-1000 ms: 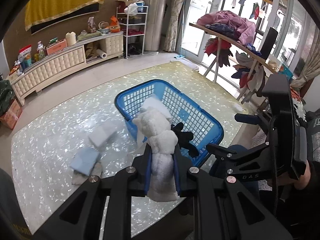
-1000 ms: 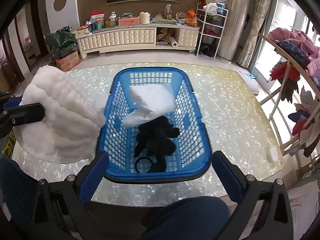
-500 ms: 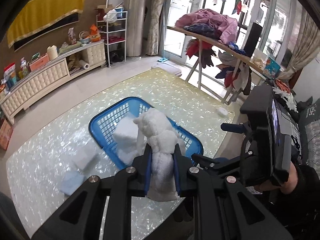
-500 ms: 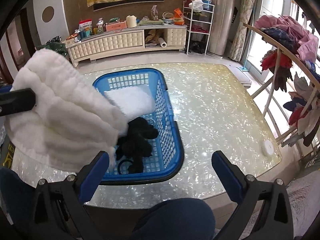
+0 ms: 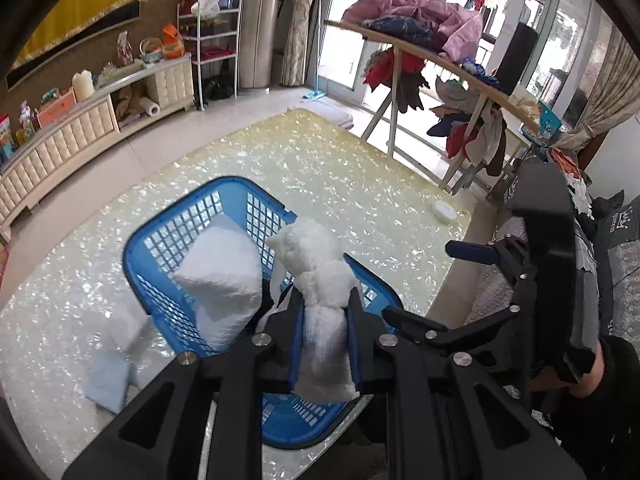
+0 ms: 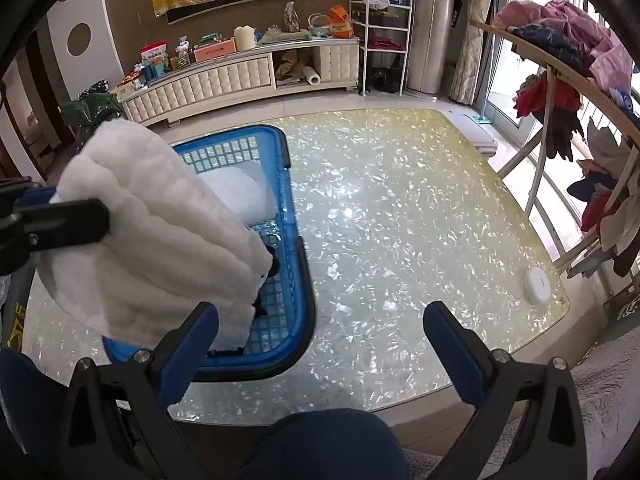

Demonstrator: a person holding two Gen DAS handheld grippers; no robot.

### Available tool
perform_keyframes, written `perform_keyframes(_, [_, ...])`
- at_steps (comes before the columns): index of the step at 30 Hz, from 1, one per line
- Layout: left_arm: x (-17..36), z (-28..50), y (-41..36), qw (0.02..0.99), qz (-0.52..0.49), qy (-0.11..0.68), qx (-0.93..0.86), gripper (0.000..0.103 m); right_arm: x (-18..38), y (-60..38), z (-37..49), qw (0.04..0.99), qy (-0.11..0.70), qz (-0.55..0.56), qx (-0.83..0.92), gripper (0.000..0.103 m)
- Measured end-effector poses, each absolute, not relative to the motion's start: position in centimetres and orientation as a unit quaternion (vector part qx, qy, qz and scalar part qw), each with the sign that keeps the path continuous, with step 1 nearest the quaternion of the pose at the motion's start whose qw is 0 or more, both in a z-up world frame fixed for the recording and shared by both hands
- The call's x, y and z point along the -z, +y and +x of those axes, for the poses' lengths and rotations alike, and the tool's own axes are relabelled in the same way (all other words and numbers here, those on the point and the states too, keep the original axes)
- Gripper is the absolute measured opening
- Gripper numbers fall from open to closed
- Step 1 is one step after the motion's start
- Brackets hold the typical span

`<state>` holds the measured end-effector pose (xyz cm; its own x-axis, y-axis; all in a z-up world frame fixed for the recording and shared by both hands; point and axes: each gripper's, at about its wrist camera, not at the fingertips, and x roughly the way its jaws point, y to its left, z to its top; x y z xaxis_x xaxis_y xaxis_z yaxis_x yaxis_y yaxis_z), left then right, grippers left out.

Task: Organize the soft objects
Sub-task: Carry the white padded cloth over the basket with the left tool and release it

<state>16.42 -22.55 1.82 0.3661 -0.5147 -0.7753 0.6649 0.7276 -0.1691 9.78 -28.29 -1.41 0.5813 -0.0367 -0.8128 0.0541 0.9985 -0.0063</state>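
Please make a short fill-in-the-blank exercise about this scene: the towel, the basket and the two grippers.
1. The left gripper is shut on a rolled ____ towel.
2. The basket on the table is made of ____ plastic.
3. The fingers of the right gripper stand ____, with nothing between them.
4. A folded white cloth lies ____ the basket.

Missing words: white; blue; open; inside
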Motion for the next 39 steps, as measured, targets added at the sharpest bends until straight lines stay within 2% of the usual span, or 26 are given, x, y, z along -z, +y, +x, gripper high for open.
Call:
perform_keyframes(12, [4.1,17.5,-25.1,0.809,0.129,0.476,0.320,0.017,2.3,-28.7,9.9,0.882,0.470,0.020,0.026,0.102])
perform_keyframes(21, [5.9,18.1,-25.5,0.815,0.151,0.482,0.285,0.021,2.2,-28.7,10.1,0.882,0.471,0.023,0.025,0.103])
perform_keyframes(26, [6.0,18.2,-24.8,0.821,0.147,0.481,0.269,0.040,2.2,-28.9,10.2,0.882,0.470,0.024,0.024,0.103])
perform_keyframes(29, [5.6,18.3,-24.4,0.824,0.136,0.477,0.273,0.060,2.2,-28.9,10.2,0.882,0.470,0.023,0.023,0.103])
perform_keyframes(31, [5.4,18.2,-24.3,0.830,0.140,0.467,0.271,0.077,2.1,-28.9,10.2,0.882,0.470,0.021,0.022,0.102])
perform_keyframes(33, [5.0,17.9,-24.2,0.836,0.148,0.455,0.269,0.083,2.0,-28.7,10.2,0.883,0.469,0.019,0.022,0.102])
perform_keyframes(39, [4.0,17.9,-22.2,0.845,0.142,0.449,0.253,0.084,1.3,-28.4,10.0,0.887,0.462,0.015,0.025,0.102])
